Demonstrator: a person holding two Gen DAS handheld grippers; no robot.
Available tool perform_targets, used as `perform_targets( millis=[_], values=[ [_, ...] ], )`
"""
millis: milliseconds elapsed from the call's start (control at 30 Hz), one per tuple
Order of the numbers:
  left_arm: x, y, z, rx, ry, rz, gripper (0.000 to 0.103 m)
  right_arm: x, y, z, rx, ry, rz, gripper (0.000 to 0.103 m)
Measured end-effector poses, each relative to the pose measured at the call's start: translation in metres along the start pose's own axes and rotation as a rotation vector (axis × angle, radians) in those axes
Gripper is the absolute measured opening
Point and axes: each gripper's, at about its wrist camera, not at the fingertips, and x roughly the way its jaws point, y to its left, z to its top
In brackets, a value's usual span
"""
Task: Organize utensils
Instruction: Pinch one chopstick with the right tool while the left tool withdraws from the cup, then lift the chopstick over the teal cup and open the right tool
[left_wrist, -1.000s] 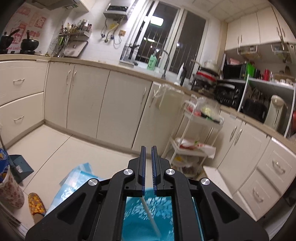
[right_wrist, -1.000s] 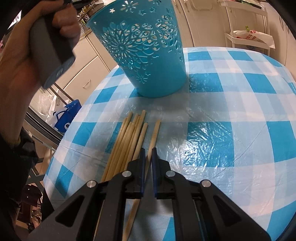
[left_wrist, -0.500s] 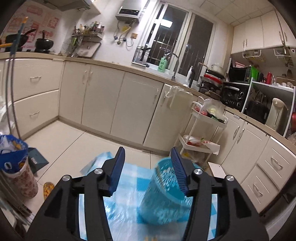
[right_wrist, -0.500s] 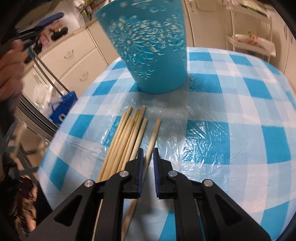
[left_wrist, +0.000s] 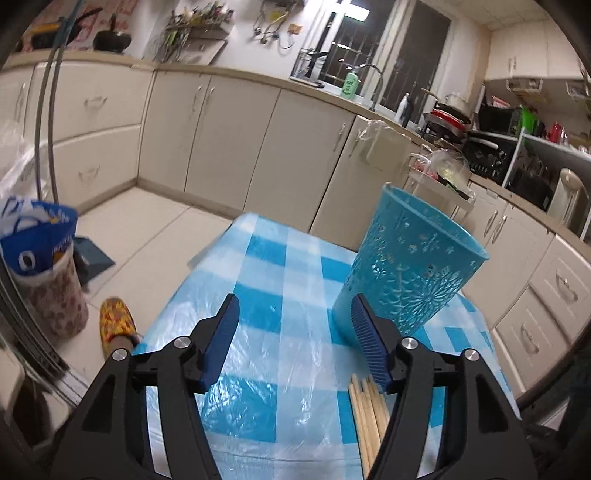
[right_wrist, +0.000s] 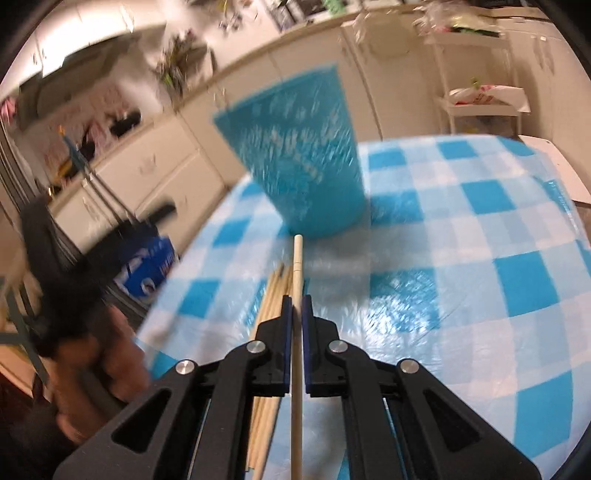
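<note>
Right claw (right_wrist: 296, 308) clenches one chopstick (right_wrist: 296, 266); left claw (left_wrist: 295, 339), just opening, empty over checked tablecloth (left_wrist: 266, 280).

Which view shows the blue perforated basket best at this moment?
The left wrist view: the blue basket is sharp there, upright on the checked tablecloth, with its rim and cut-out pattern clear. The right wrist view shows it whole but smeared by motion blur, beyond the chopstick clamped in the right gripper.

Table under blue-and-white checked plastic cloth (left_wrist: 273, 280). On it: turquoise perforated plastic basket (left_wrist: 410, 269), upright, frame right; bundle of pale wooden chopsticks (left_wrist: 367, 417), flat, lower right.
</note>
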Motion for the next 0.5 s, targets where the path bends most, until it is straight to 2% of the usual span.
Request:
perform_targets(
  millis=[300, 500],
  values=[
    [0.012, 0.021, -0.018, -0.12, 0.042, -0.022, 0.068, -0.039, 0.009, 0.044, 0.018, -0.174, 0.066, 0.006],
    [0.012, 0.024, -0.022, -0.153, 0.043, -0.043, 0.072, -0.053, 0.027, 0.106, -0.02, -0.337, 0.134, 0.006]
  ],
)
